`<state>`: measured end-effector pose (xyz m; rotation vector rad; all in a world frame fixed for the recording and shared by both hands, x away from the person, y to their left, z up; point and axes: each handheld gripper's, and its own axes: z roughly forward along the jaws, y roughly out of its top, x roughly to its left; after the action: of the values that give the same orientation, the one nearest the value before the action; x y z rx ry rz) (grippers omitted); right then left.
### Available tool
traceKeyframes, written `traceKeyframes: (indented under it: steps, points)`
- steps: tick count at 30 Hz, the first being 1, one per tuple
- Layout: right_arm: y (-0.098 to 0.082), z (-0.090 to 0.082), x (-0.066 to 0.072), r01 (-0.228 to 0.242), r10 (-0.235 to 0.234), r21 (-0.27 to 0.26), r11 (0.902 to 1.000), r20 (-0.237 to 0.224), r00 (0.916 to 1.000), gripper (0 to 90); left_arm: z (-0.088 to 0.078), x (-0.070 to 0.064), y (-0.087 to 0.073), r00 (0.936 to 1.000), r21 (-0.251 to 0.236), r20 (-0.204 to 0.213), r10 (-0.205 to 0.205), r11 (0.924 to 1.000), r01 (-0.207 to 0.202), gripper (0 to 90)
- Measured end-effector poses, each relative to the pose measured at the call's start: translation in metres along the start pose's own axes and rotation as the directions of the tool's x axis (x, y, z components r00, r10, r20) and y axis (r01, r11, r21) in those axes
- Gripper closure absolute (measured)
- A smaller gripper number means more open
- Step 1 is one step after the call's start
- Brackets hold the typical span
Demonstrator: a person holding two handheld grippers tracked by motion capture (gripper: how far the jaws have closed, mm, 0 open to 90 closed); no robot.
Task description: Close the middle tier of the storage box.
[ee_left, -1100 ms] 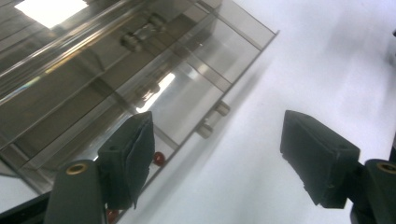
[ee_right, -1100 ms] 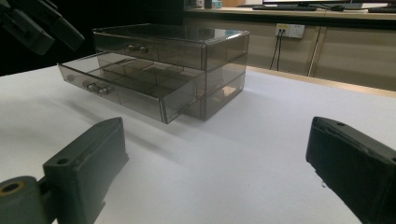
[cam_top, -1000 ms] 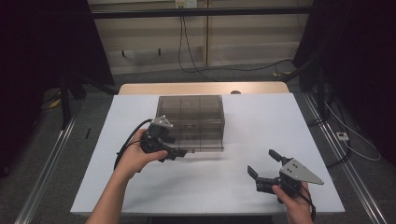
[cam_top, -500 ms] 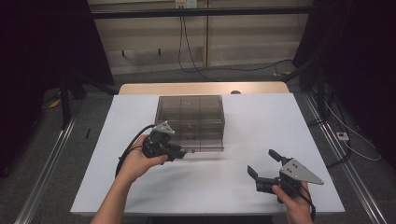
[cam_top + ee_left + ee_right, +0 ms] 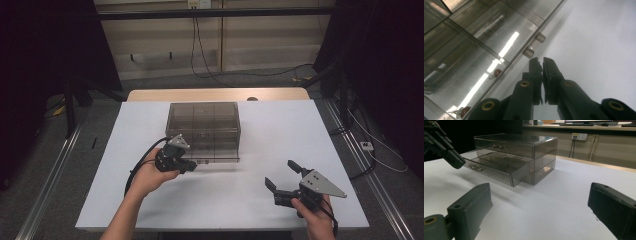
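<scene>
drawer box (image 5: 202, 131): glossy smoky clear plastic | table (image 5: 280, 140): matt white

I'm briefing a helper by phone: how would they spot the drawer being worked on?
On the white table stands a smoky see-through drawer box. Its lower drawer is the one, beside the left tool. It alone is pulled partway out toward the person; the upper drawer sits flush.

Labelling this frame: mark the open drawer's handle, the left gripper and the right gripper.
drawer handle (image 5: 534, 45), left gripper view, on the clear bar.
left gripper (image 5: 542, 65), left gripper view, midway between its closed fingertips.
right gripper (image 5: 281, 173), high view, midway between its spread fingertips.
</scene>
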<state>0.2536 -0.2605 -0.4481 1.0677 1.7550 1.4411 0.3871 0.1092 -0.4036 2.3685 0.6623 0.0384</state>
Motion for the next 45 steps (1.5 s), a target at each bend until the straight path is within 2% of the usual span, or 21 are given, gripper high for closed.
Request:
traceKeyframes:
  steps: [21,30,31,36,45]
  points:
    - [-0.001,0.001,0.000,-0.004,0.004,0.001,1.0000,-0.003,1.0000,4.3,0.016,-0.002,-0.002,0.9993,-0.003,-0.020,0.031,0.9995,-0.031,90.0]
    - [0.001,-0.001,0.000,-0.004,0.004,-0.007,1.0000,0.000,1.0000,4.3,0.018,0.002,-0.004,0.9997,-0.006,-0.023,0.010,0.9999,-0.010,90.0]
    - [0.001,0.000,0.000,-0.003,0.003,-0.006,1.0000,0.000,1.0000,4.3,0.018,0.003,-0.004,0.9995,0.000,-0.027,0.019,0.9998,-0.019,90.0]
    - [0.001,0.000,0.001,-0.002,0.002,-0.005,1.0000,-0.001,1.0000,4.3,0.019,0.005,-0.002,0.9998,-0.018,-0.020,0.001,0.9998,-0.001,90.0]
    - [0.000,0.000,0.000,-0.004,0.003,-0.005,1.0000,-0.002,1.0000,4.3,0.020,0.010,-0.002,0.9990,-0.021,-0.044,-0.007,0.9998,0.006,90.0]
